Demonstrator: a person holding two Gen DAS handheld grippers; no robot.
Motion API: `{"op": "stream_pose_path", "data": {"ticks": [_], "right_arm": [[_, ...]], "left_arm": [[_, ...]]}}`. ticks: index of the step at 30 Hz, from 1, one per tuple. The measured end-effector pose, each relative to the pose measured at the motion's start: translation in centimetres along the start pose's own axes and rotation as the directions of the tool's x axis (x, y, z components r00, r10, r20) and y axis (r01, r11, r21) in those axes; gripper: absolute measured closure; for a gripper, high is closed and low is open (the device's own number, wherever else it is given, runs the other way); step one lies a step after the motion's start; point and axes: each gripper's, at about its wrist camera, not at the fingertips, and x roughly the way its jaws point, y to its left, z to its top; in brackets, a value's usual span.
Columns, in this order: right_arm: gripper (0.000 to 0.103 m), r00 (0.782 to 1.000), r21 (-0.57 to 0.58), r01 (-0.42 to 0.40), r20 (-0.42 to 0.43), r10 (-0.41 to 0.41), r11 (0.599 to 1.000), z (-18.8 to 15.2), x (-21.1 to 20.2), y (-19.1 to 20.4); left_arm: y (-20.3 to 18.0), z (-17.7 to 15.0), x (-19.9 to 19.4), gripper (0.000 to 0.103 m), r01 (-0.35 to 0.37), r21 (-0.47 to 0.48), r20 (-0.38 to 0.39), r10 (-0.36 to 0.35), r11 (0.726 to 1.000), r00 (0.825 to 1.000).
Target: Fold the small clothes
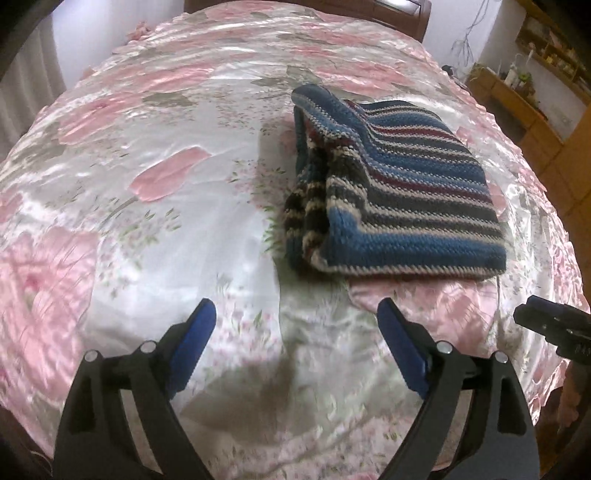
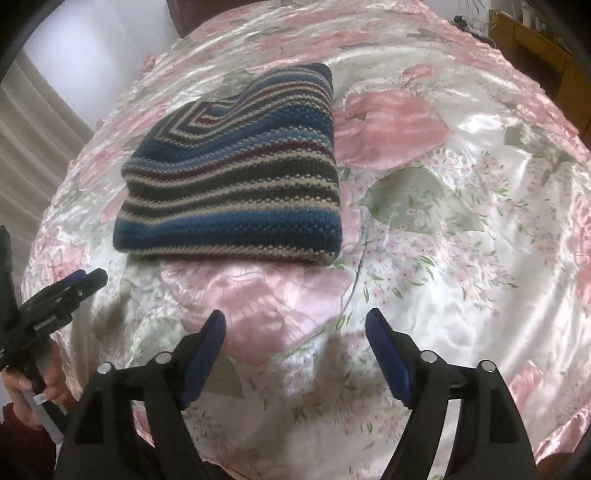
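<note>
Fingers of the left gripper (image 1: 295,317) and right gripper (image 2: 295,326) were spread, nothing held; the striped knit garment (image 2: 236,184) was seen already folded near the table's (image 2: 461,258) middle, and little seemed left.

I was working in a home, most likely a bedroom. A glossy satin bedspread (image 1: 155,122) printed with pink tulips and grey-green leaves covered a bed, and a dark wooden headboard (image 1: 306,7) rose at its far edge. A pleated beige curtain (image 2: 40,122) hung to one side against pale walls. On the other side stood wooden shelving (image 1: 532,99) holding bottles and small household items.
</note>
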Motion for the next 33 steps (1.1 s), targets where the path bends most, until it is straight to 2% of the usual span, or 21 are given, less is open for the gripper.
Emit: {"op": "stream_pose_path", "data": {"ticks": [8,17,23,27,33], "right_arm": [[0.012,0.999,-0.002,0.007,0.035,-0.007,1.000,-0.5,-2.3,1.5],[0.004,0.997,-0.051,0.041,0.073,-0.037,0.998,-1.2,-4.4,3.2],[0.004,0.995,-0.046,0.062,0.084,-0.058,0.997,-1.2,-5.4,3.9],[0.004,0.992,-0.083,0.097,0.089,-0.090,0.992,-1.4,-5.9,5.0],[0.004,0.990,-0.100,0.106,0.100,-0.096,0.989,-1.6,-6.5,5.9]], "left_arm": [[-1.1,-1.1,-2.2,0.014,-0.040,0.008,-0.002,0.040,0.999,0.999],[-2.4,-1.6,-5.0,0.014,-0.058,0.032,0.042,0.056,0.998,0.998],[-3.1,-1.9,-6.5,0.014,-0.071,0.061,0.065,0.067,0.996,0.996],[-3.2,-2.0,-7.1,0.013,-0.078,0.062,0.064,0.074,0.995,0.995],[-3.3,-2.2,-7.7,0.013,-0.096,0.060,0.063,0.092,0.994,0.994]]}}
